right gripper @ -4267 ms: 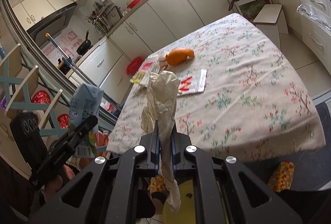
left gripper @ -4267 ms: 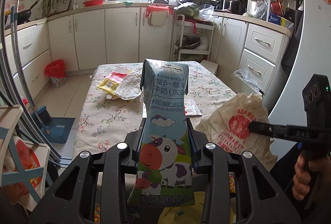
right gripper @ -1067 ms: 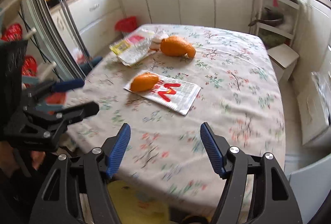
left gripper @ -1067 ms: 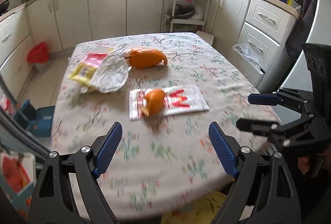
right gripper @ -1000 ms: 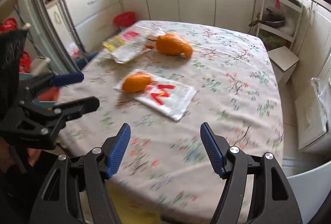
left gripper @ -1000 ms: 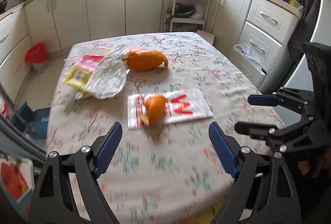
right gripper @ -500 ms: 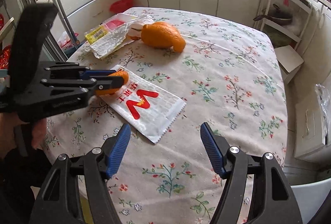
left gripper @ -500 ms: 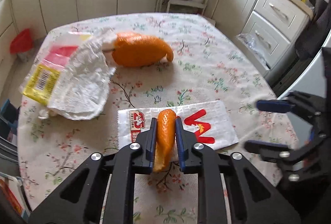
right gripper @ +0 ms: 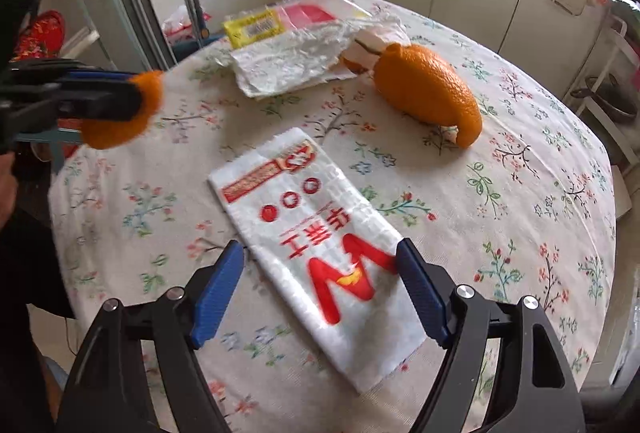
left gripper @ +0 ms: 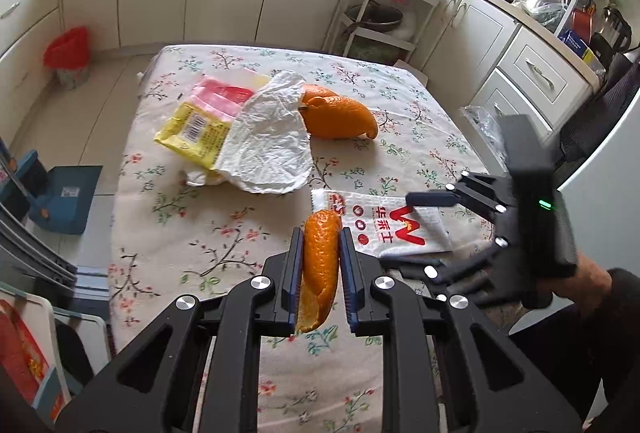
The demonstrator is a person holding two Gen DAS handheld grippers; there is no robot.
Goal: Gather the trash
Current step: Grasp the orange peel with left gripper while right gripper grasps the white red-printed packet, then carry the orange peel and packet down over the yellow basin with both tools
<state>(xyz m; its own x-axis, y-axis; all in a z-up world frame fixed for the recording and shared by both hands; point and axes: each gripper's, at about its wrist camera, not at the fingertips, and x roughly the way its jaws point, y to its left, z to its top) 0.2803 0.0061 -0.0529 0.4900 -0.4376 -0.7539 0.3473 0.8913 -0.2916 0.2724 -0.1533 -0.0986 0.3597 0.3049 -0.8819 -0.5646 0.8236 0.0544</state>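
Note:
My left gripper [left gripper: 320, 237] is shut on a small orange peel [left gripper: 318, 265] and holds it above the floral tablecloth [left gripper: 192, 241]. The right wrist view shows that peel [right gripper: 120, 113] raised at the left edge. My right gripper [right gripper: 320, 249] points down over a white wrapper with a red W [right gripper: 320, 233]. Its jaws are opening, and the wrapper lies flat between them with the pads at its two sides. In the left wrist view the right gripper [left gripper: 416, 233] straddles the wrapper [left gripper: 380, 229]. A large orange peel [right gripper: 428, 93] lies farther back on the table.
A crumpled white sheet [left gripper: 268, 137] overlaps a yellow and pink packet [left gripper: 204, 121] beside the large peel [left gripper: 336, 113]. On the floor to the left are a red bin [left gripper: 68, 53] and a blue dustpan [left gripper: 64, 197]. A wire rack [left gripper: 372, 13] and cabinets stand behind the table.
My left gripper closed on the small peel and lifted it off the wrapper. My right gripper came down over the wrapper and its jaws spread wider.

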